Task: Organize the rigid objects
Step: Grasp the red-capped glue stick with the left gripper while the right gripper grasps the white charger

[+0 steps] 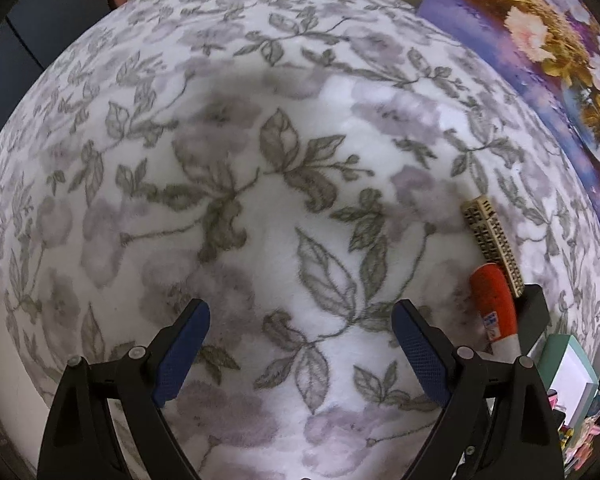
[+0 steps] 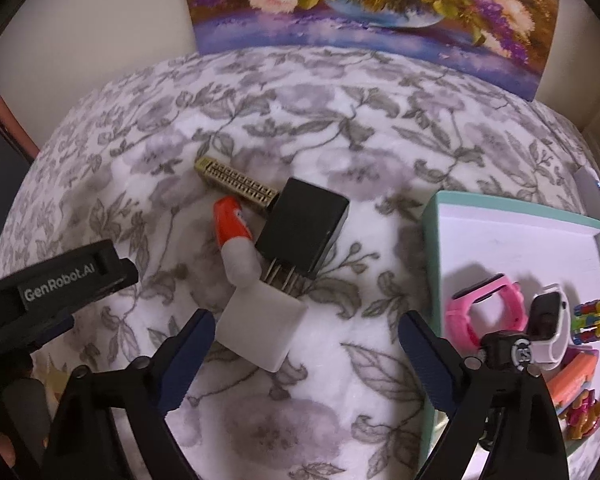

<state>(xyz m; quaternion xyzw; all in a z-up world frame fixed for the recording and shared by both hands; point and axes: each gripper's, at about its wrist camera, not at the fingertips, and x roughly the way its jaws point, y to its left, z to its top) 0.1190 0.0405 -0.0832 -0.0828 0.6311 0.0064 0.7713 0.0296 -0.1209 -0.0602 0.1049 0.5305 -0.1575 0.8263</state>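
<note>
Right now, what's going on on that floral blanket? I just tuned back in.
A person holds a gripper in each hand over the floral blanket; both are open and empty. The right gripper hangs just above the white block, beside a black box, an orange-and-white tube and a gold comb-like piece. The left gripper is over bare blanket. The teal tray already holds a pink watch and small toys.
</note>
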